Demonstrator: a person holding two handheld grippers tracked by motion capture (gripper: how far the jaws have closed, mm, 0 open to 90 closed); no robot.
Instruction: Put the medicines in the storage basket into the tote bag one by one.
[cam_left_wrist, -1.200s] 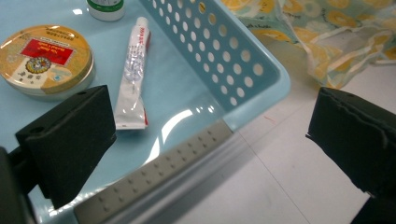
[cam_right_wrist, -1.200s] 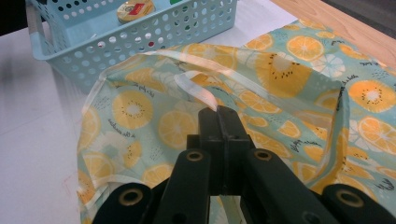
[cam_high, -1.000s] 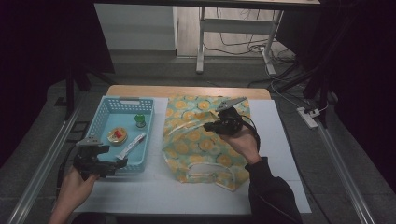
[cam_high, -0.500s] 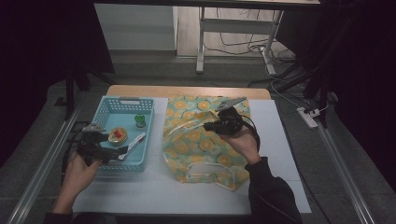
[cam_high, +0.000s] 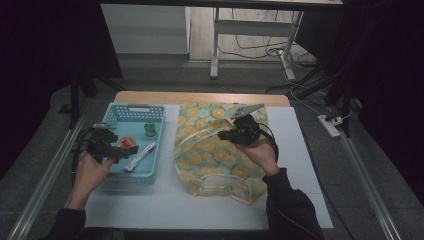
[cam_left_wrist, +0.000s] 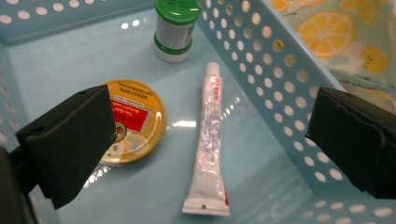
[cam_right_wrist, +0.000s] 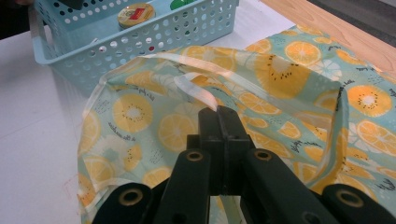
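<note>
The left claw (cam_high: 120, 150) hangs over the near left part of the blue basket (cam_high: 150, 172), its two black pads spread wide apart with nothing between them. In the left gripper view those pads frame the basket floor, where a white tube (cam_left_wrist: 208, 144) lies lengthwise with its crimped end toward the camera. Just beside the tube, to its left in that view, sits a round gold tin (cam_left_wrist: 135, 122) with a red label, partly hidden behind the left pad. Farther back stands a small bottle with a green cap (cam_left_wrist: 174, 29), upright and apart from the other two.

The right claw (cam_right_wrist: 218, 114) is closed tight on a pale ribbon handle (cam_right_wrist: 198, 91) of the fruit-print bag (cam_high: 215, 150), pinching the strap where it loops up from the fabric. The bag's mouth is lifted open on that side, its rim standing up as a curved edge facing the basket. The rest of the bag lies flat on the white counter (cam_high: 300, 165), just to the right of the basket, with a second ribbon handle (cam_high: 222, 187) resting on the cloth near the person's right sleeve (cam_high: 292, 210)
</note>
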